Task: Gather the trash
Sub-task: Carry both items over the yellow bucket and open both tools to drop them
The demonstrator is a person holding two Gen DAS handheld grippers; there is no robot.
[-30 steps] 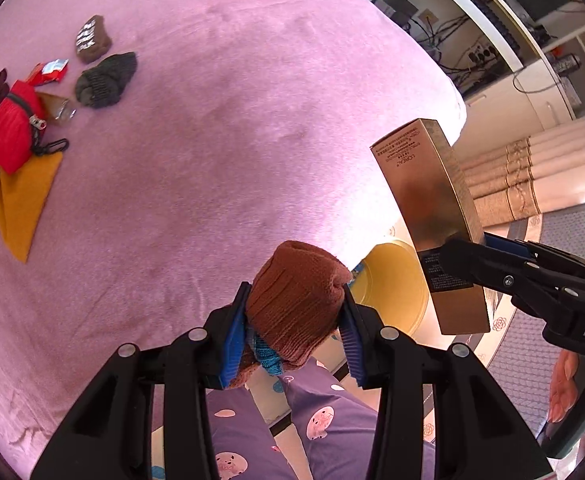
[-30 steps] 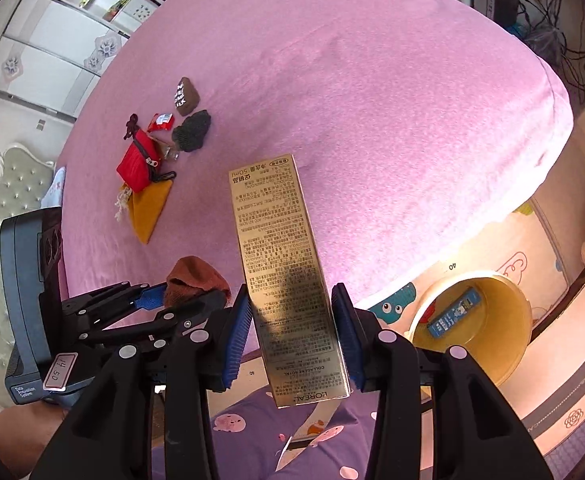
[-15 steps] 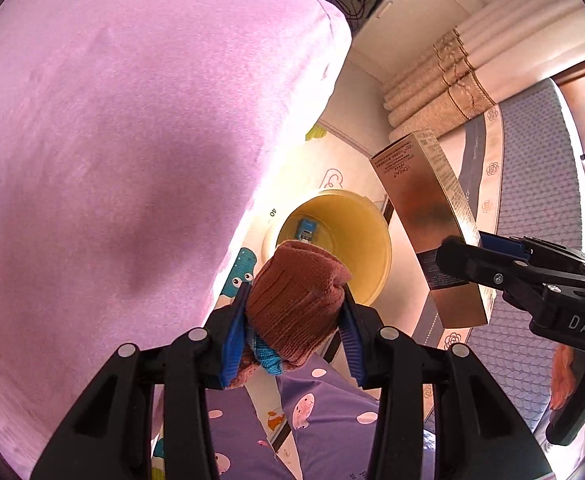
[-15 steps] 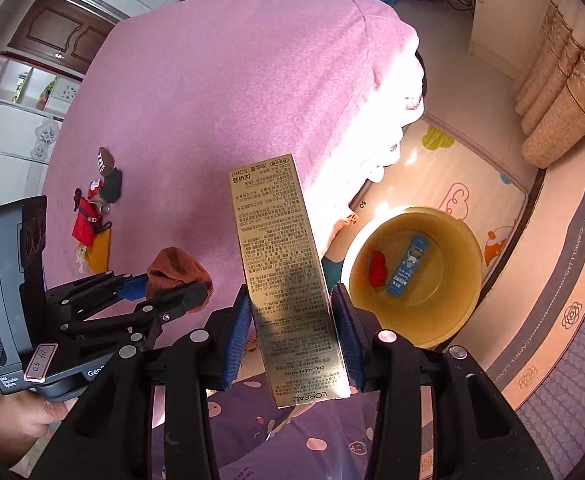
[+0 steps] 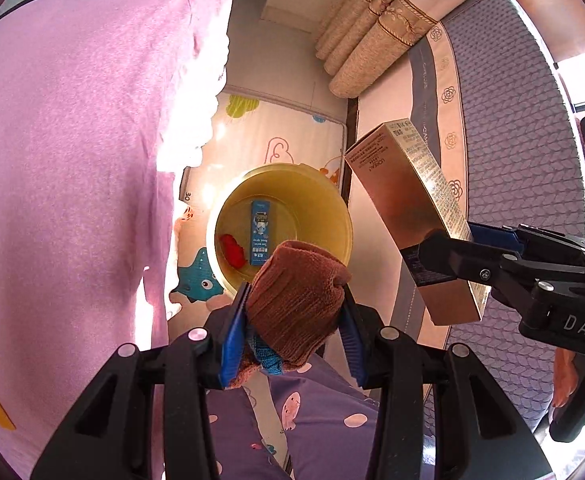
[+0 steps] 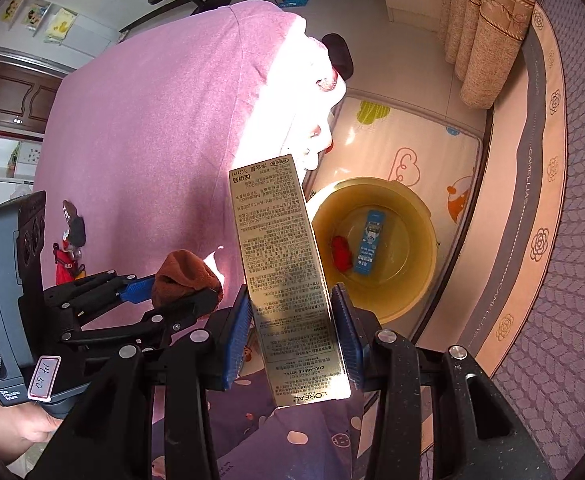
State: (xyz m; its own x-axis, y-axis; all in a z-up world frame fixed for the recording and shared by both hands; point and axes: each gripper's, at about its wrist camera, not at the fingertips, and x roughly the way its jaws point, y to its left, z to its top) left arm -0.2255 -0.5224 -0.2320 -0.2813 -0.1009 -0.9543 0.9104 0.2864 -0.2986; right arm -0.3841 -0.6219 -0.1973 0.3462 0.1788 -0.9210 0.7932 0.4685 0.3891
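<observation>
My left gripper (image 5: 294, 320) is shut on a brown knitted sock (image 5: 296, 300) with a blue cuff, held above the near rim of a yellow basin (image 5: 334, 208) on the floor. My right gripper (image 6: 292, 328) is shut on a tall gold carton (image 6: 280, 248), hanging left of the same yellow basin (image 6: 424, 232). In the basin lie a blue box (image 5: 261, 232) and a red wrapper (image 5: 232, 250). The gold carton (image 5: 408, 208) and the right gripper (image 5: 452, 248) also show at the right of the left wrist view, and the sock (image 6: 184, 276) at the left of the right wrist view.
The pink bed (image 5: 72, 160) fills the left; small items, among them a red pouch (image 6: 66, 268), lie on it far off. A cartoon floor mat (image 6: 392, 148) lies under the basin, curtains (image 6: 480, 32) behind, a patterned rug (image 6: 564, 240) to the right. A person's purple patterned trousers (image 5: 312, 420) are below.
Both grippers swung away from the bed and now hang by the basin, each keeping its load. The basin moved toward the centre of both views; the bed items slid out to the left.
</observation>
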